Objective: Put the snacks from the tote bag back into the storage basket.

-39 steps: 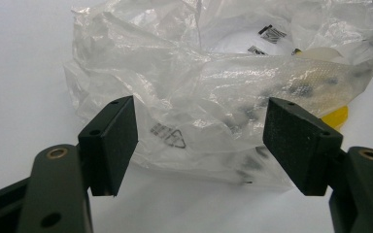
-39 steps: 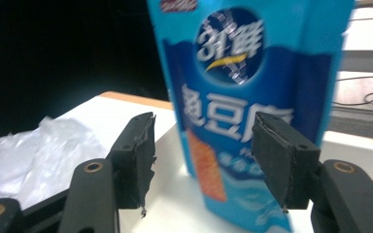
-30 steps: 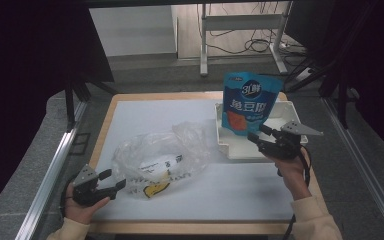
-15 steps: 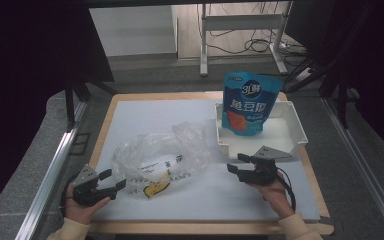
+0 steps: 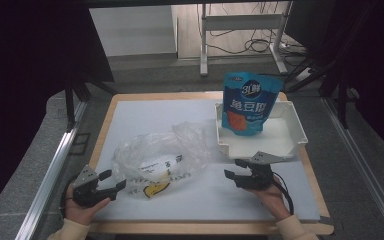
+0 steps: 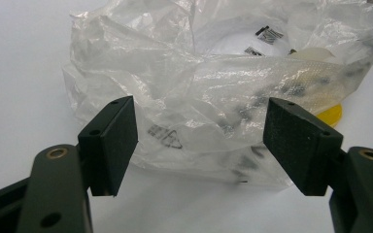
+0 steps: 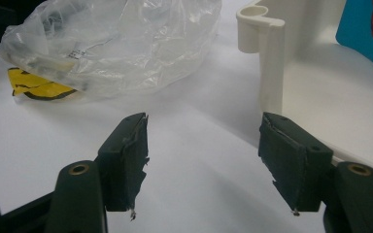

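Observation:
A crumpled clear plastic bag (image 5: 160, 157) with white and yellow packets inside lies mid-mat. My left gripper (image 5: 114, 179) rests at the bag's near left, open; in the left gripper view its jaws (image 6: 201, 141) flank the bag's edge (image 6: 213, 87) without touching it. My right gripper (image 5: 234, 168) sits low over the mat just in front of the white tray (image 5: 292, 125), open and empty, its jaws having just been opening. In the right gripper view (image 7: 204, 155) the bag (image 7: 111, 39) lies ahead left, the tray's corner post (image 7: 267, 58) ahead right. A blue snack pouch (image 5: 247, 102) stands in the tray.
A white mat (image 5: 145, 115) covers the wooden table (image 5: 103, 130). A metal rail (image 5: 50, 175) runs along the left side. Desk legs and cables (image 5: 250, 45) stand on the floor beyond the far edge. Bare mat lies between the bag and my right gripper.
My right gripper has dropped from beside the pouch at the tray down to the mat in front of the tray, shifting left. The left gripper and the bag have stayed put.

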Motion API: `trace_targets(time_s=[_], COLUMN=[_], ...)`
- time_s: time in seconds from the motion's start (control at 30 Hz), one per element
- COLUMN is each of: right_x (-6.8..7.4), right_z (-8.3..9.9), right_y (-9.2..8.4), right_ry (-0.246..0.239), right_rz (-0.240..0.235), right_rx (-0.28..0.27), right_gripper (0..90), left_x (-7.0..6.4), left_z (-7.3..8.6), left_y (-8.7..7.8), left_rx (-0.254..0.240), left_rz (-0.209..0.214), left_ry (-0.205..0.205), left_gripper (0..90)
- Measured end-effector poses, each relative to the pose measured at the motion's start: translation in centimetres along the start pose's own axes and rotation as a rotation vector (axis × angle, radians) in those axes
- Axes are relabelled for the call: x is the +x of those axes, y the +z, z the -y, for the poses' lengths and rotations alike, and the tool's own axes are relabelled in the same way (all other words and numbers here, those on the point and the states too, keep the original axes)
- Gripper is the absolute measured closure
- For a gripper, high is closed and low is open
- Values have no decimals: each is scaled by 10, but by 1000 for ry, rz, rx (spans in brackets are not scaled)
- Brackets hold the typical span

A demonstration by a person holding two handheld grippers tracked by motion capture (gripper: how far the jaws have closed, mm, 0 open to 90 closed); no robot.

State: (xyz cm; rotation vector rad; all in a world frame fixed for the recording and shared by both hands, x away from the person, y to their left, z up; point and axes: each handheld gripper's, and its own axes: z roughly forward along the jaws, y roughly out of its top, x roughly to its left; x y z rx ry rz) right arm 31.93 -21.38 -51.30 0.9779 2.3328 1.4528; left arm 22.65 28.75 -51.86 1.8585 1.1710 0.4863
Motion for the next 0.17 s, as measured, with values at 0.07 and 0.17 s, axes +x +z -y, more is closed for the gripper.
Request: trace_targets(time_s=[0.07, 0.17], right_x=[0, -1], right_z=[1, 2], right_y=[0, -1], right_ry=[-3, -2], right_rz=[1, 3], right_rx=[2, 2], right_gripper=[348, 342], left_x=[0, 0], left_z=[0, 0], left_y=[0, 0], left_rx=[-1, -1], left_rz=[-1, -1], left_ry=[1, 0], left_gripper=[287, 286])
